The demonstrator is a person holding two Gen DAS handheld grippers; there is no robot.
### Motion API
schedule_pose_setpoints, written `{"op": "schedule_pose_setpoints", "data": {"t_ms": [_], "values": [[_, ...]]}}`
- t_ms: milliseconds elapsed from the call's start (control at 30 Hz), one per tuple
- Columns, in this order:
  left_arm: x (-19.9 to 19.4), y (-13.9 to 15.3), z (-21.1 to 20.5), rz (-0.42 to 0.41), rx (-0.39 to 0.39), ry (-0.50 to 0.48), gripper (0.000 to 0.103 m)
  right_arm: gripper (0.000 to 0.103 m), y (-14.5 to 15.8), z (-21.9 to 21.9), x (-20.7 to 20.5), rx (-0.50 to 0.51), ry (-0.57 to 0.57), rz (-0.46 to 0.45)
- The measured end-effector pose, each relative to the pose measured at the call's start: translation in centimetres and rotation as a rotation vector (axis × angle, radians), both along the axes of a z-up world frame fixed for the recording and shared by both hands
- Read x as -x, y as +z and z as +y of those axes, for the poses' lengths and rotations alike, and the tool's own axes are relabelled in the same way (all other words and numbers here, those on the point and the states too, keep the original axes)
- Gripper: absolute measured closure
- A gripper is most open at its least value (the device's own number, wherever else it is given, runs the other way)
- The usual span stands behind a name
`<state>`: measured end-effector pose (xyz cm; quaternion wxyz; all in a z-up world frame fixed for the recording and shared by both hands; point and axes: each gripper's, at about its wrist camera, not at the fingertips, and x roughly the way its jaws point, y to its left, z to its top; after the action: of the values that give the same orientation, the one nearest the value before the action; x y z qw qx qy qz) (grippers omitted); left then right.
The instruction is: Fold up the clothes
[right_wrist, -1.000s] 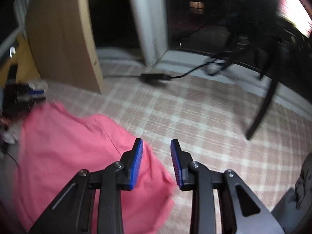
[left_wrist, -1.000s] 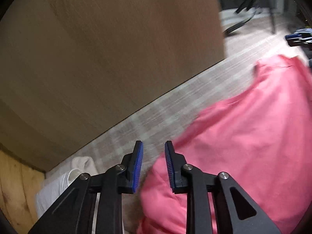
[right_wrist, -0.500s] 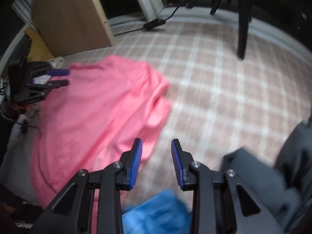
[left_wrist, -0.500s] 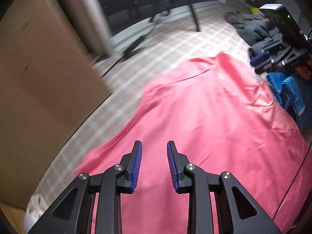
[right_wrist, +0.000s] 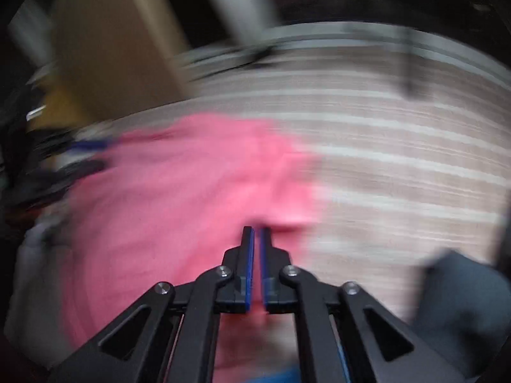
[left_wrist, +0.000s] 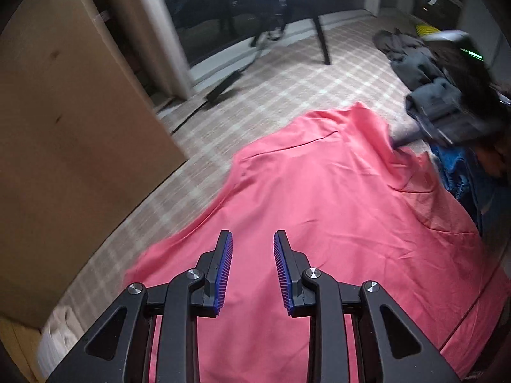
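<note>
The whole right wrist view is smeared by motion: the pink cloth garment (right_wrist: pixel 191 198) has no readable edges or seams, and the pale checked carpet (right_wrist: pixel 399 146) shows only as streaks. Whether fabric sits between the closing blue-padded right gripper (right_wrist: pixel 256 233) cannot be told. In the left wrist view, the garment runs off the frame at 5 o'clock, and the dark grey clothes pile (left_wrist: pixel 424 73) at 2 o'clock is blurred.

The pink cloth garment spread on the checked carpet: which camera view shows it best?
The left wrist view shows the pink cloth garment best: it is sharp, and its seams, creases and far edge are clear. The right wrist view shows the same garment only as a blur of pink, with no detail.
</note>
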<state>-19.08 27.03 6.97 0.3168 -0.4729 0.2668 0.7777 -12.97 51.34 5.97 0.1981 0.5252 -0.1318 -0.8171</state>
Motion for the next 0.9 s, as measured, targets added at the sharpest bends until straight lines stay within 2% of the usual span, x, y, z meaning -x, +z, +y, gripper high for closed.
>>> {"op": "schedule_pose_setpoints", "data": {"t_ms": [33, 67, 100, 167, 200, 267, 333, 400, 433, 467, 500, 600, 633, 667, 700, 767, 867, 900], "values": [[0.2, -0.1, -0.3, -0.006, 0.001, 0.013, 0.077, 0.094, 0.8, -1.6, -0.3, 0.043, 0.085, 0.003], [0.3, -0.2, -0.5, -0.008, 0.005, 0.021, 0.077, 0.092, 2.0, -2.5, -1.1, 0.044, 0.134, 0.038], [0.2, -0.2, -0.7, -0.005, 0.008, 0.023, 0.077, 0.089, 2.8, -2.4, -1.7, 0.02, 0.127, 0.071], [0.0, -0.2, -0.6, -0.007, 0.004, 0.016, 0.077, 0.072, 3.6, -0.4, -2.6, -0.054, 0.021, 0.108], [-0.1, -0.1, -0.4, -0.008, 0.0, 0.009, 0.077, 0.069, 3.3, 1.0, -2.6, -0.113, -0.054, 0.094], [-0.4, 0.1, 0.2, -0.005, -0.01, -0.002, 0.077, 0.067, 2.1, 3.0, -1.9, -0.156, -0.149, 0.036], [-0.8, 0.2, 0.7, -0.005, -0.016, -0.014, 0.077, 0.067, 0.8, 3.7, -0.8, -0.105, -0.157, 0.005], [-1.1, 0.4, 1.0, -0.005, -0.015, -0.027, 0.077, 0.068, -0.5, 3.3, 0.4, -0.134, -0.161, -0.007], [-1.3, 0.6, 1.0, 0.001, -0.008, -0.035, 0.076, 0.07, -1.2, 3.1, 1.0, -0.109, -0.153, -0.032], [-1.5, 0.7, 0.9, 0.008, -0.001, -0.041, 0.076, 0.093, -1.5, 3.0, 1.4, -0.086, -0.154, -0.044], [-1.6, 0.9, 0.6, 0.015, 0.004, -0.037, 0.076, 0.1, -1.6, 2.8, 1.7, -0.085, -0.157, -0.044], [-1.3, 1.2, -0.5, 0.013, 0.0, -0.012, 0.076, 0.1, 0.3, 0.9, 2.1, -0.05, -0.156, 0.021], [-1.2, 1.2, -0.9, 0.012, 0.0, -0.001, 0.076, 0.1, 1.4, -0.9, 2.0, 0.002, -0.098, 0.05], [-1.0, 1.2, -1.3, 0.012, 0.001, 0.009, 0.076, 0.098, 2.5, -2.5, 1.7, 0.027, -0.04, 0.075], [-0.8, 1.1, -1.5, 0.011, 0.008, 0.017, 0.077, 0.094, 3.4, -3.9, 1.2, -0.008, 0.018, 0.091], [-0.6, 0.9, -1.6, 0.005, 0.017, 0.023, 0.077, 0.064, 5.0, -5.9, 0.0, -0.075, 0.102, 0.122], [-1.0, 0.9, -0.9, 0.0, -0.007, -0.012, 0.077, 0.061, 5.8, -3.1, -2.1, -0.137, -0.042, 0.158], [-1.1, 0.8, -0.3, -0.005, -0.021, -0.03, 0.077, 0.061, 5.4, -1.7, -2.5, -0.127, -0.086, 0.128]]}}
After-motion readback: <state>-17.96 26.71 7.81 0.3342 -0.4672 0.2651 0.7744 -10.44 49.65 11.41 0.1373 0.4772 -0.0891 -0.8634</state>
